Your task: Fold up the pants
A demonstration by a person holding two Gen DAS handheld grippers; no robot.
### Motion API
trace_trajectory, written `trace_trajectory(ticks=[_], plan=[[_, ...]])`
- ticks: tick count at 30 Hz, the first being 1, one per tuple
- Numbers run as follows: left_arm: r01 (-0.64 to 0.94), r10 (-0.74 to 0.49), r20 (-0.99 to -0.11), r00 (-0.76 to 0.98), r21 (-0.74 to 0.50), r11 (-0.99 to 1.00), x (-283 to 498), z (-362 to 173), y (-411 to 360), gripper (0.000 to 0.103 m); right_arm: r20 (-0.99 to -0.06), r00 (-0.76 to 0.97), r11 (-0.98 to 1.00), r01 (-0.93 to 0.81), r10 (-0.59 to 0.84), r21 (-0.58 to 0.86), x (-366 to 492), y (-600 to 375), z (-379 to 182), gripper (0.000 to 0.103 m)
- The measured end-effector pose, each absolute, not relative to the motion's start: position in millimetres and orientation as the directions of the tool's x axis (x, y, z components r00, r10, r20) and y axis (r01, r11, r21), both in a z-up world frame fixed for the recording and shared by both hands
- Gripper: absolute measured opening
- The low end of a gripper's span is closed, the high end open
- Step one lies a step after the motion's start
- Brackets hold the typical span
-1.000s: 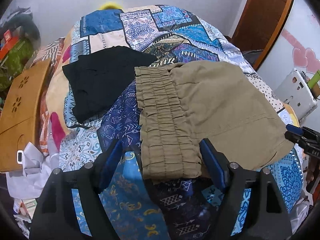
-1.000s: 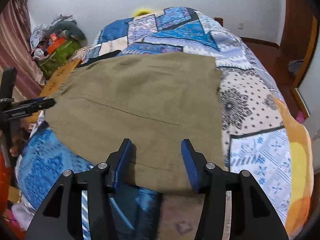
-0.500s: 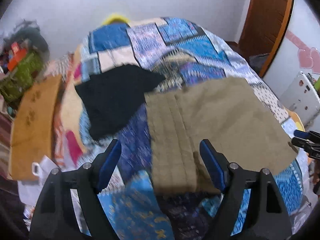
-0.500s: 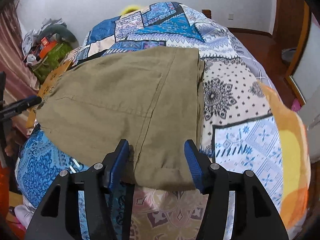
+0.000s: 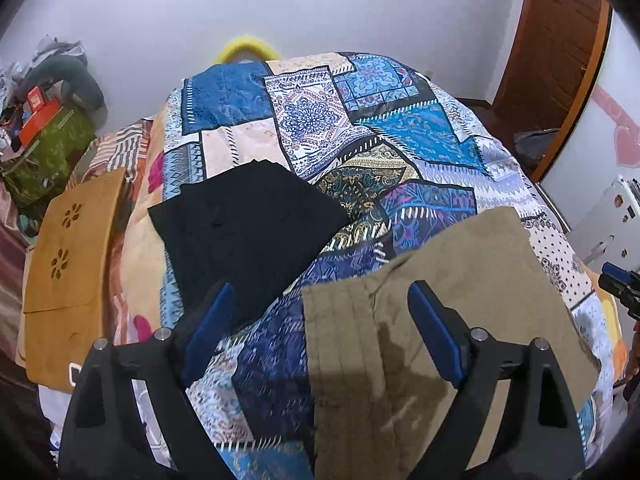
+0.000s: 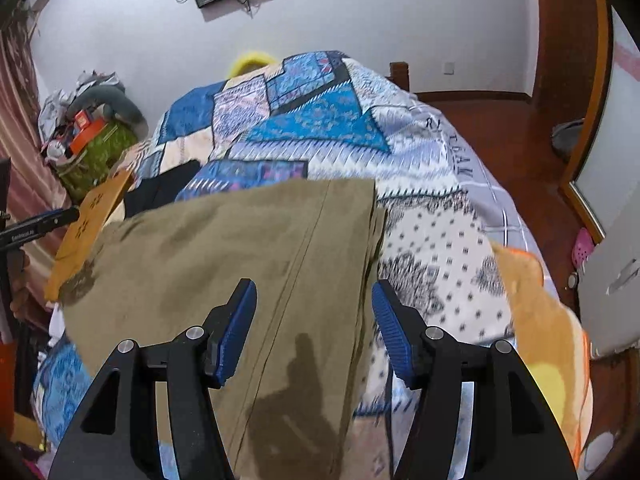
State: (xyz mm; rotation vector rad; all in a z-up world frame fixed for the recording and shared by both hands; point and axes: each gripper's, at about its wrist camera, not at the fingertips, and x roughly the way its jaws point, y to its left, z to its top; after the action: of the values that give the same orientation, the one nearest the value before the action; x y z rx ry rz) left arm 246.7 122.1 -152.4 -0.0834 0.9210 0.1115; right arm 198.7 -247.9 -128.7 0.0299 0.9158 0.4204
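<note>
Plainly, olive pants (image 5: 440, 320) show ribbed elastic waistband (image 5: 340, 344).

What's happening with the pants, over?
Both grippers, left and right, open, jaws just widened. Olive pants folded on bed, not gripped. Black garment alongside, clear.

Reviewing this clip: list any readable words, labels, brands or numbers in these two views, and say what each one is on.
Grey capital lettering printed on the white edge of the patchwork bedsheet, right wrist view: blurred, not readable with confidence.
White lettering on the black hand-held gripper at the left edge of the right wrist view: too small to read.
Orange box on the clutter pile: print too small to read.
Olive-brown folded pants and black folded garment: no text visible.
</note>
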Motion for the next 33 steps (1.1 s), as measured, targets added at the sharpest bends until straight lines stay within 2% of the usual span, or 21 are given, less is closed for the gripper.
trace_trajectory(ticks=[9, 20, 21, 23, 26, 28, 33], plan=[[-0.126, 0.01, -0.844, 0.536, -0.069, 0.99, 284, -184, 119, 0.089, -0.785, 0.509, 0.921, -0.334, 0.354, 0.199, 253, -242, -155, 0.056], [-0.104, 0.002, -0.894, 0.448, -0.05, 0.993, 303, -226, 120, 0.089, -0.841, 0.414, 0.926, -0.291, 0.347, 0.239, 318, -230, -217, 0.056], [-0.103, 0.0, -0.893, 0.45, -0.052, 0.993, 303, -228, 120, 0.089, -0.848, 0.409, 0.931, -0.278, 0.337, 0.236, 322, -230, -222, 0.054], [-0.107, 0.008, -0.881, 0.472, -0.048, 0.993, 300, -229, 120, 0.089, -0.866, 0.371, 0.932, -0.264, 0.336, 0.248, 328, -228, -238, 0.033], [-0.123, 0.038, -0.864, 0.503, -0.028, 0.992, 297, -228, 124, 0.081, -0.87, 0.38, 0.938, -0.264, 0.316, 0.225, 327, -226, -247, 0.016], [-0.133, 0.04, -0.859, 0.51, -0.033, 0.991, 296, -231, 127, 0.078, -0.873, 0.388, 0.941, -0.276, 0.294, 0.195, 326, -225, -247, 0.012], [-0.197, 0.04, -0.872, 0.489, -0.065, 0.978, 300, -240, 135, 0.078, -0.887, 0.401, 0.946, -0.306, 0.231, 0.108, 323, -216, -248, 0.01]])
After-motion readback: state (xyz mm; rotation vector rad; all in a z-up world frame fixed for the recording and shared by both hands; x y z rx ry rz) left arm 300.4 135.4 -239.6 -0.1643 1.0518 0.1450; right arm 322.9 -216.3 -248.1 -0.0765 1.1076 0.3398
